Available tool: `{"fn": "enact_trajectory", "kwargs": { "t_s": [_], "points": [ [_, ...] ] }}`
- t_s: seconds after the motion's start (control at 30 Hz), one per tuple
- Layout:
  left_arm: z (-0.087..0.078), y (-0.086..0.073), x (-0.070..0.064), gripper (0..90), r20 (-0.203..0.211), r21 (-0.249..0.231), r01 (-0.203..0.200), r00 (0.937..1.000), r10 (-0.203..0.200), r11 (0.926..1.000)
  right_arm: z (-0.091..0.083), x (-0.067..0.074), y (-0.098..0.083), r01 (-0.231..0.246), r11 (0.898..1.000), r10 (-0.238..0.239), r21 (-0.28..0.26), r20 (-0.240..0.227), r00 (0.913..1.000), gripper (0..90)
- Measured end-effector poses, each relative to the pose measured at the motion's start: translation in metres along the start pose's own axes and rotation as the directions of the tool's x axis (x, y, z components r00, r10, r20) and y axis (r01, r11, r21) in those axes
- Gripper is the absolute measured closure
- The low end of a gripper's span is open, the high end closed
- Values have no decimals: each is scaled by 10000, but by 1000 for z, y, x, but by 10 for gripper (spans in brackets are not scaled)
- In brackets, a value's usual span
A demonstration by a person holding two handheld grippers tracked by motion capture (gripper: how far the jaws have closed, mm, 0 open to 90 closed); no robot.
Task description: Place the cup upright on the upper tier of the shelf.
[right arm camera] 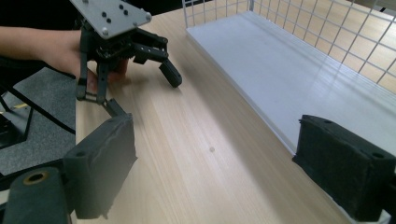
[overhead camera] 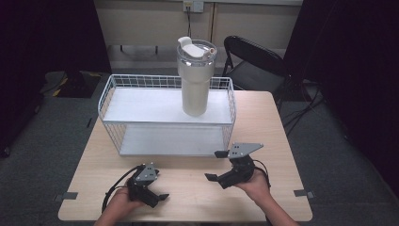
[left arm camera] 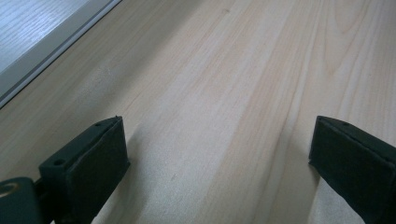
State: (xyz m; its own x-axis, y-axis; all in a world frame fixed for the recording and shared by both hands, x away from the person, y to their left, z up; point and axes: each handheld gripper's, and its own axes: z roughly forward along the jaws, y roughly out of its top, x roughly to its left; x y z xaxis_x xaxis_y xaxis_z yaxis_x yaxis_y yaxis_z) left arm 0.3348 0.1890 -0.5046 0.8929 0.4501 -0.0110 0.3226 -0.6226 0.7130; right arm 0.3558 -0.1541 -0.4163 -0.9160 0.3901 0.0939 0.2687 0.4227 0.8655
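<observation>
High view shows you with both tools low over the near edge of the pale wooden table, and neither is carrying anything. Your left gripper sits close to the board near your body, its jaws spread wide with nothing between them; in the left gripper view its two black pads frame bare wood grain. Your right gripper is raised a little higher and turned toward the left, its jaws also spread wide and empty; its own view looks across the table at your other hand and along the lower white board.

The thing nearest your reach is the tall cream-coloured tumbler with a clear flip lid. It stands upright on the top white shelf of the white wire-mesh rack, toward the right end, well apart from both grippers. That spot keeps it stable on a flat board, with the wire rim behind and beside it, while the front stays open to you.

The wide opening suits the cup's broad body, I judge, since a narrow gap would not pass round it. Your right gripper is the closer one and sits just in front of the rack's right corner, so it looks the likelier to go up for it. Aim below the lid, where the body tapers.
</observation>
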Motion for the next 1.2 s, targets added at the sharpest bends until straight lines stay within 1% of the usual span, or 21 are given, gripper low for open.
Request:
{"fn": "enact_trajectory", "kwargs": {
  "t_s": [0.23,0.3,0.33,0.5,0.53,0.7,0.73,0.87,0.97,1.0,1.03,1.07,1.13,1.17,1.2],
  "points": [
    [0,0,0,37,-1,0,-2,10000,2,10000,-3,-2,-13,-14,10000,14,33,-22,10000,115],
    [0,0,0,37,-1,2,-3,10000,3,10000,-4,-3,-15,-38,10000,38,58,-33,10000,115],
    [0,0,0,37,-2,-3,4,10000,-4,10000,-5,-4,-19,-73,9999,73,97,-39,10000,115],
    [0,0,0,37,-4,-4,-1,10000,1,10000,-7,-5,-28,-163,9998,163,150,-23,9999,115],
    [0,0,0,37,-7,-4,8,10000,-8,10000,-8,-6,-34,-249,9995,249,208,1,9997,115],
    [0,0,0,37,-10,0,1,10000,-1,10000,-10,-7,-44,-339,9989,338,320,39,9994,115],
    [0,0,0,37,-10,1,5,10000,-5,10000,-12,-8,-51,-366,9983,363,444,80,9993,115],
    [0,0,0,37,-9,-3,7,10000,-7,10000,-14,-10,-64,-411,9969,396,674,237,9989,115],
    [0,0,0,37,-9,-4,8,10000,-8,10000,-16,-13,-73,-594,9952,576,781,245,9980,119],
    [0,0,0,37,-6,-4,8,10000,-8,10000,-17,-14,-77,-576,9951,557,799,255,9981,121],
    [0,0,0,37,-6,-4,8,10000,-8,10000,-17,-14,-77,-576,9951,557,799,255,9981,121],
    [0,0,0,37,-10,-1,5,10000,-5,10000,-19,-16,-83,-720,9939,703,838,232,9973,121],
    [0,0,0,37,-10,-9,9,10000,-9,10000,-21,-17,-89,-779,9927,746,921,377,9965,121],
    [0,0,0,37,-7,-1,6,10000,-6,10000,-21,-17,-92,-798,9913,753,1046,457,9961,120],
    [0,0,0,37,-7,-1,6,10000,-6,10000,-21,-17,-92,-798,9913,753,1046,457,9961,120]
  ]
}}
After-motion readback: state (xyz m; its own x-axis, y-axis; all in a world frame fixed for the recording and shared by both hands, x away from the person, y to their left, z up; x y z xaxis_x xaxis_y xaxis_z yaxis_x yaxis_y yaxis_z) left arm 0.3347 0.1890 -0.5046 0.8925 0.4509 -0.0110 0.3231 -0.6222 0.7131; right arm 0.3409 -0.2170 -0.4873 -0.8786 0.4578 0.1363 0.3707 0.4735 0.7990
